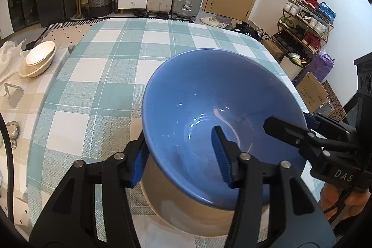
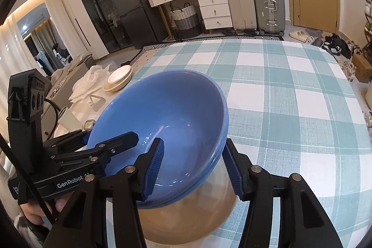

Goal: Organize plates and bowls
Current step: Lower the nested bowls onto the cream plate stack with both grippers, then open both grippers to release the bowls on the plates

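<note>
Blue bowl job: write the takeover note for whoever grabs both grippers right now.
Left gripper: straddles the near rim of the blue bowl, pads not pressing; open.
Right gripper: straddles the opposite rim, also open.
Blue bowl sits nested on a beige bowl on the checked tablecloth; a second blue rim seems to lie beneath it.
Cream dishes sit stacked at the side.
Done: blue stack set down.
Left: back both grippers off, probably tidy the cream dishes.

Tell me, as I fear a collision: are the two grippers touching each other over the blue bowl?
Apart. The left wrist view shows bare blue bowl interior between the left gripper and the right gripper.
</note>
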### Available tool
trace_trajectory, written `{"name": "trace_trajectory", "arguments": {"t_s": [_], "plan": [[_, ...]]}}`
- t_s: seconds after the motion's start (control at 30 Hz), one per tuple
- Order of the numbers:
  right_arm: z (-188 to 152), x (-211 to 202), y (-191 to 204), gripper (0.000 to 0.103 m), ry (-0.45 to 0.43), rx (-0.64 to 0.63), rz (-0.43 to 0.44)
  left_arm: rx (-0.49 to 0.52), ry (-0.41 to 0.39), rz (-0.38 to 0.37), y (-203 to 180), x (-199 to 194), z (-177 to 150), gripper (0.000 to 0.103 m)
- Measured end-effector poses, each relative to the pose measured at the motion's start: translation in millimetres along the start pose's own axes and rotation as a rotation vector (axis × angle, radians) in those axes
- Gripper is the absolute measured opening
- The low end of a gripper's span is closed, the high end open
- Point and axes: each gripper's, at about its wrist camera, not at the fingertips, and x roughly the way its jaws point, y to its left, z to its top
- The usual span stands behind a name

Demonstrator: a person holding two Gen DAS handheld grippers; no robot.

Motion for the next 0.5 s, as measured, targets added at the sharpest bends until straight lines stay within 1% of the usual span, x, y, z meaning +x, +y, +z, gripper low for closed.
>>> {"name": "trace_trajectory", "arguments": {"t_s": [0.03,0.1,0.13,0.17,0.27,0.4,0.5], "plan": [[0.0,-0.8,-0.1,0.056,-0.002,-0.005,0.004,0.007,-0.004,-0.005,-0.5,0.0,0.1,0.056],[0.5,-1.4,-0.2,0.065,-0.007,-0.013,0.013,0.024,-0.013,-0.008,-3.9,-2.9,-2.2,0.062],[0.5,-2.9,0.3,0.071,-0.014,-0.020,0.020,0.031,-0.016,-0.006,-5.2,-3.8,-2.9,0.071],[0.3,-4.3,0.7,0.076,-0.022,-0.029,0.022,0.035,-0.022,-0.004,-6.0,-5.5,-3.9,0.074],[-1.5,-7.0,1.7,0.086,-0.037,-0.048,0.021,0.056,-0.044,-0.022,-7.0,-13.3,-7.3,0.076],[-5.4,-11.9,2.4,0.088,-0.060,-0.075,0.042,0.075,-0.086,-0.022,-4.7,-26.7,-12.4,0.081],[-9.0,-17.6,3.2,0.096,-0.093,-0.103,0.060,0.092,-0.115,-0.023,-2.2,-37.0,-17.2,0.088]]}}
